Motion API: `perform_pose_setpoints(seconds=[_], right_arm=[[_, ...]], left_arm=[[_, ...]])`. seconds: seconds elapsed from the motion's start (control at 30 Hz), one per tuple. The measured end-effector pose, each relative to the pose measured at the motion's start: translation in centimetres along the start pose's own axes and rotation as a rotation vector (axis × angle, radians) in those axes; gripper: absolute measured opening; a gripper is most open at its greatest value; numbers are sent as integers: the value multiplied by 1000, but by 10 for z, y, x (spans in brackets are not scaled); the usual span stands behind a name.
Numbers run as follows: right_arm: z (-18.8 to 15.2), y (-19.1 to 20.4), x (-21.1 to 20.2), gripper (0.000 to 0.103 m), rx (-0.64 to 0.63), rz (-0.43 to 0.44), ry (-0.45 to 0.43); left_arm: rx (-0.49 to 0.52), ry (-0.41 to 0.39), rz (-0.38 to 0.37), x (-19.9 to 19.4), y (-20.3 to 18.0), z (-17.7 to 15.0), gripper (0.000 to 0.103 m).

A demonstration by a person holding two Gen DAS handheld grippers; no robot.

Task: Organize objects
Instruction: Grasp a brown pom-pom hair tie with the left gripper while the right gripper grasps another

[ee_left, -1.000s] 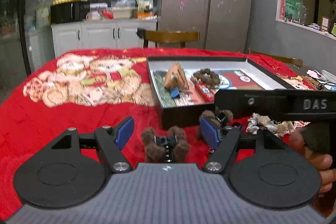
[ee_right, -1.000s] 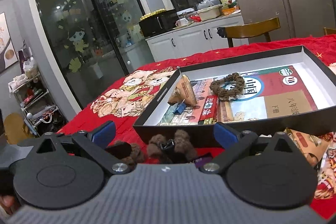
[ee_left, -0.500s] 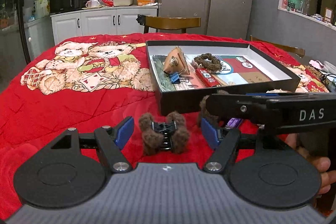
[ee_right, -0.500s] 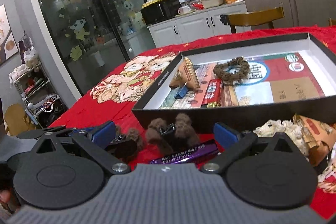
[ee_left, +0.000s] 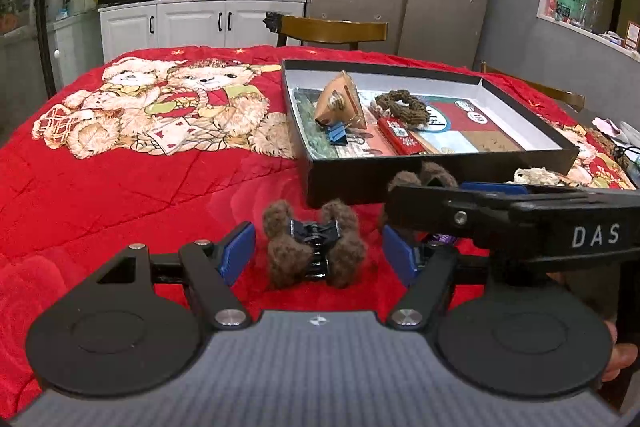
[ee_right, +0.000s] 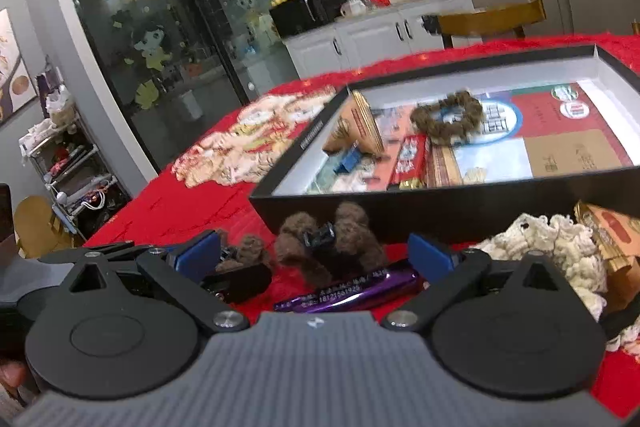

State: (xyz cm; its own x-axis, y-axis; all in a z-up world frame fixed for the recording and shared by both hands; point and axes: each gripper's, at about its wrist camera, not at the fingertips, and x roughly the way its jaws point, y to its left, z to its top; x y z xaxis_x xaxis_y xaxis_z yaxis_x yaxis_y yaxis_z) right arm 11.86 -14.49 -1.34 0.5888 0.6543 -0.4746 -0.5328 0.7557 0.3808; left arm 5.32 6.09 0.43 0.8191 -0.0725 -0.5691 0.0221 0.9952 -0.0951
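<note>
The left gripper (ee_left: 318, 253) has its jaws wide and empty, and a brown fuzzy hair clip (ee_left: 314, 247) lies dead ahead between them on the red blanket (ee_left: 140, 195), its long axis running across the gap. The right gripper (ee_right: 316, 257), jaws likewise wide and empty, frames a second fuzzy clip (ee_right: 330, 243) with a purple pen (ee_right: 352, 293) just nearer. The black box (ee_left: 360, 183) stands just beyond both.

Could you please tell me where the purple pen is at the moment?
In the right wrist view the purple pen lies on the red blanket, in front of the black box, just below a fuzzy brown hair clip and between the open right gripper's fingers.
</note>
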Motion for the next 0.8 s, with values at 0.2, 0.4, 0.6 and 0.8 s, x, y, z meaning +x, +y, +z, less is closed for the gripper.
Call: perform_pose_setpoints(seconds=[0.2, 0.4, 0.6, 0.8], right_arm=[[0, 0, 4, 101, 12, -35, 14], [1, 3, 9, 99, 12, -89, 14], [1, 4, 11, 97, 0, -89, 22], [-1, 3, 8, 77, 1, -127, 11]], left_arm=[[-20, 18, 24, 7, 2, 1, 75], [-22, 30, 25, 14, 1, 4, 75], [-14, 28, 49, 16, -2, 3, 69], [3, 11, 64, 10, -3, -1, 53]])
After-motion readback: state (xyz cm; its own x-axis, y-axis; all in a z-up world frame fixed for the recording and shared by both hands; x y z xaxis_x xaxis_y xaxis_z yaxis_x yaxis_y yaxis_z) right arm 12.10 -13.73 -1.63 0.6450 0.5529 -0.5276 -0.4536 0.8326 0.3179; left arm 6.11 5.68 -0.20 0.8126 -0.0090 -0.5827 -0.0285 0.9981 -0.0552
